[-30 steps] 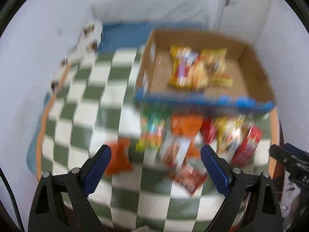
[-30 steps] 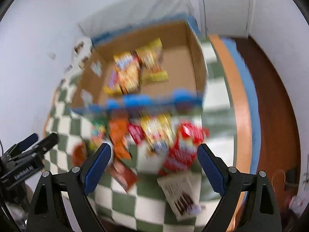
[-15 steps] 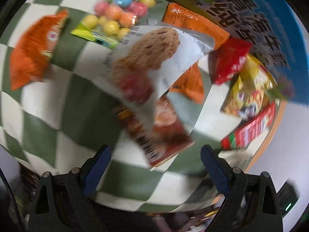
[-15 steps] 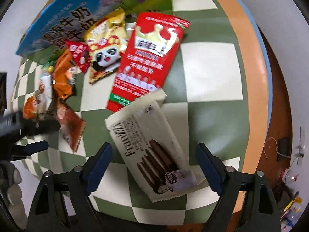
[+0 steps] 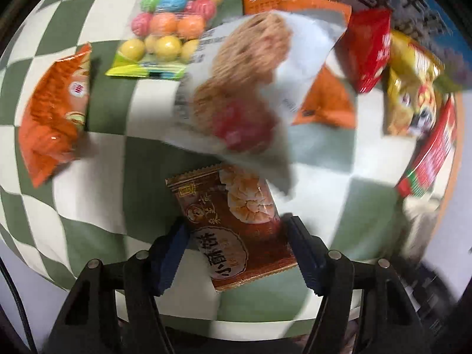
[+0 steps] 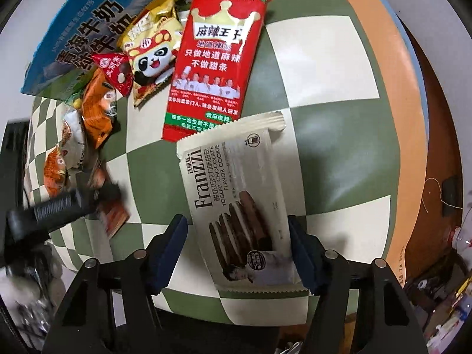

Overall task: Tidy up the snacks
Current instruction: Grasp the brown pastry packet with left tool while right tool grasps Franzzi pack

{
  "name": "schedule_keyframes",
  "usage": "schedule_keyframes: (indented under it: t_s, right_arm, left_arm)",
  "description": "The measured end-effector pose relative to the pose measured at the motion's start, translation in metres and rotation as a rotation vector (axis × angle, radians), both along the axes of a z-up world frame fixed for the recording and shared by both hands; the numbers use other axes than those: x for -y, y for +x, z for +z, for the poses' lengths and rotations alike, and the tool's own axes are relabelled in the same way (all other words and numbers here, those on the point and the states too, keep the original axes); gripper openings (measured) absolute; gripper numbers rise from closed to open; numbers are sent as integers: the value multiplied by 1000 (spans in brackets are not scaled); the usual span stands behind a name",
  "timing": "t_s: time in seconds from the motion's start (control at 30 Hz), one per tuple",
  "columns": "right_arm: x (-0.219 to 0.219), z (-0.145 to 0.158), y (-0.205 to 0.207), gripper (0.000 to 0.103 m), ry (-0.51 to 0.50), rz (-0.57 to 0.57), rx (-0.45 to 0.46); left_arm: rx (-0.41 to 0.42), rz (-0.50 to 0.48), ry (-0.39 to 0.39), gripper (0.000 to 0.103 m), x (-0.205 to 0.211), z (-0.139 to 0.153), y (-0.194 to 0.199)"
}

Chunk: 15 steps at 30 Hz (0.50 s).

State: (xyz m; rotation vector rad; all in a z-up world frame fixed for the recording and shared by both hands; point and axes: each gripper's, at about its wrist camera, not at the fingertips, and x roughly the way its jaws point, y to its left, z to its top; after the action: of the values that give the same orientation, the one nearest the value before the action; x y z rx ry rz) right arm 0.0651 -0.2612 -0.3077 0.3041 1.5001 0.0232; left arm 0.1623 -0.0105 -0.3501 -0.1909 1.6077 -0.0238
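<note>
On the checked desk (image 6: 330,44), just in front of the blue-sided carton (image 6: 79,29), the snacks lie scattered. Left claw (image 5: 236,253) straddles the brown pastry packet (image 5: 233,221); its jaws have just been closing, packet between them, blue pads at or near the packet's long edges. Contact cannot be told through the blur. Right claw (image 6: 237,253) straddles the white Franzzi cookie pack (image 6: 239,206); jaws likewise just closing, right pad at the pack's edge, left pad showing a sliver of desk beside it. Not yet a firm pinch, by my reading.

Risks:
- Both packs lie flat; pads closing on thin film edges may buckle the wrapper and slip off on lifting.
- White cookie bag (image 5: 244,88) overlaps the brown packet's far end and may get dragged along.
- Red spicy-strip pack (image 6: 218,59) touches the Franzzi pack's far corner; could shift.
- Claws work close together; collision possible on lifting.
</note>
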Motion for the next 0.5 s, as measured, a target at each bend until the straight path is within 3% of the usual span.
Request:
schedule_keyframes:
  t_s: [0.2,0.37,0.5]
  right_arm:
    - [-5,-10,2,64,-53,-14,10]
    - [-21,-10,-21,59,1,32,-39]
    - [-18,-17,-27,61,21,-31,-45]
  left_arm:
    - [26,-59,2,66,-10,-3,-3]
    - [33,-91,3,66,-13,0,-12]
    - [26,-57,16,67,-23,-5,-15]
